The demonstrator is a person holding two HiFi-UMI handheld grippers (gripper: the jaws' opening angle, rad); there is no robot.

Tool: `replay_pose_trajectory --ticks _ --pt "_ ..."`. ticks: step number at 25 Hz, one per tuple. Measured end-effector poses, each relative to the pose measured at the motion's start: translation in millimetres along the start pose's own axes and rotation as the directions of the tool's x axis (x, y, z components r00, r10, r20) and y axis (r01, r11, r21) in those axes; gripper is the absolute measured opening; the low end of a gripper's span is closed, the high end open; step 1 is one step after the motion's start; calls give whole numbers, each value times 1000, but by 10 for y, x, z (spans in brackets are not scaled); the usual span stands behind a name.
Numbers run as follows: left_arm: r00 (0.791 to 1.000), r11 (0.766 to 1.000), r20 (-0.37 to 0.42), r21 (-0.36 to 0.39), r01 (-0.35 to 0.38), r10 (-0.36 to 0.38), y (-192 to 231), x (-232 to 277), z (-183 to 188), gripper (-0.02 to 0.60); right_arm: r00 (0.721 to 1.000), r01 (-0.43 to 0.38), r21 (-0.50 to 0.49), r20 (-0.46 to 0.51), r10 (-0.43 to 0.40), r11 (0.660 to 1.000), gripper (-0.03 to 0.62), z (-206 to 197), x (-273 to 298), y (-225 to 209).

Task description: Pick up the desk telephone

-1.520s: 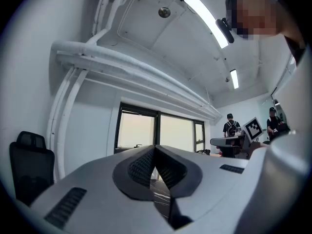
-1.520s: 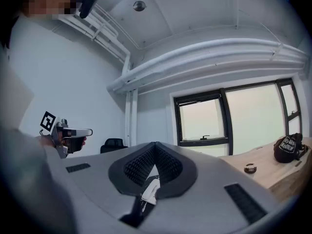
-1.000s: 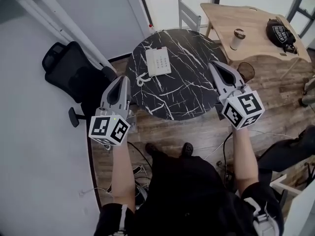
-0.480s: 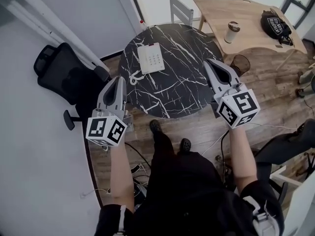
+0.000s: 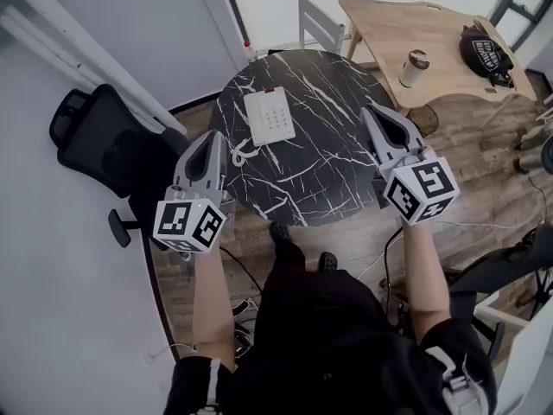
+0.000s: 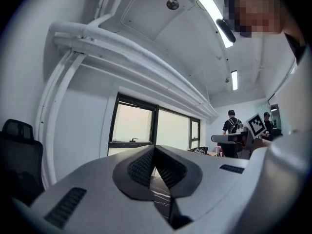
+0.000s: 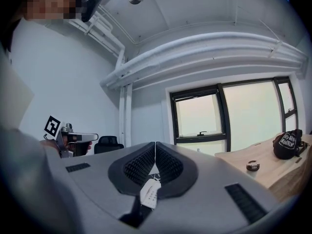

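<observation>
A white desk telephone (image 5: 270, 116) lies on the far left part of a round black marble table (image 5: 333, 158), its coiled cord trailing toward the near left rim. A sliver of the telephone (image 7: 148, 193) shows below the right gripper's jaws. My left gripper (image 5: 214, 139) hovers at the table's left rim, shut and empty, short of the telephone. At the table's right rim my right gripper (image 5: 373, 113) is held level, also shut with nothing in it. Seen from the left gripper view, my left gripper (image 6: 155, 149) has its pads (image 6: 141, 167) pressed together.
A black office chair (image 5: 99, 141) stands left of the table. Behind it are a grey metal chair (image 5: 318, 22) and a wooden desk (image 5: 432, 37) with a cup (image 5: 414, 67) and a black bag (image 5: 486, 54). Cables lie on the wood floor (image 5: 484, 188). Two people (image 6: 233, 126) stand far off.
Both grippers have moved forward toward the marble table, and the view has shifted so the telephone sits closer to the left gripper. Both stay shut.
</observation>
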State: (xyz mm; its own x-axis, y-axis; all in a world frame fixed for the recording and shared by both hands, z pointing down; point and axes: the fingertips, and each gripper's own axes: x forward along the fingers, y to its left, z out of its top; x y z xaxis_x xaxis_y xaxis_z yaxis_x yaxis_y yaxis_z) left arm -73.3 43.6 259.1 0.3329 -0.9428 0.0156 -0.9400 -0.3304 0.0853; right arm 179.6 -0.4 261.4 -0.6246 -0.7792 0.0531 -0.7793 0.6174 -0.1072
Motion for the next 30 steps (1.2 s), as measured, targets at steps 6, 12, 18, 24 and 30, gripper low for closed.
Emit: replay_pose_trajectory --ticks 6,12,18,24,30 --pt "1000 1000 5 -5 17 -17 528 342 52 14 1000 22 -5 -18 -22 1000 31 56 573 40" --pt "999 999 -2 -35 41 -41 999 600 12 14 999 38 -15 -25 -38 999 31 105 1005 173" --pt "996 993 -18 -79 83 -85 1340 839 -154 15 992 89 -34 -84 -92 995 31 -57 1317 225" --pt "988 985 -68 -114 129 -137 1536 1051 -490 15 979 129 -37 -155 -133 991 32 -348 1543 301" --pt "973 975 -139 -148 166 -187 1515 1169 -843 17 957 150 -24 -247 -151 988 32 -725 1642 304"
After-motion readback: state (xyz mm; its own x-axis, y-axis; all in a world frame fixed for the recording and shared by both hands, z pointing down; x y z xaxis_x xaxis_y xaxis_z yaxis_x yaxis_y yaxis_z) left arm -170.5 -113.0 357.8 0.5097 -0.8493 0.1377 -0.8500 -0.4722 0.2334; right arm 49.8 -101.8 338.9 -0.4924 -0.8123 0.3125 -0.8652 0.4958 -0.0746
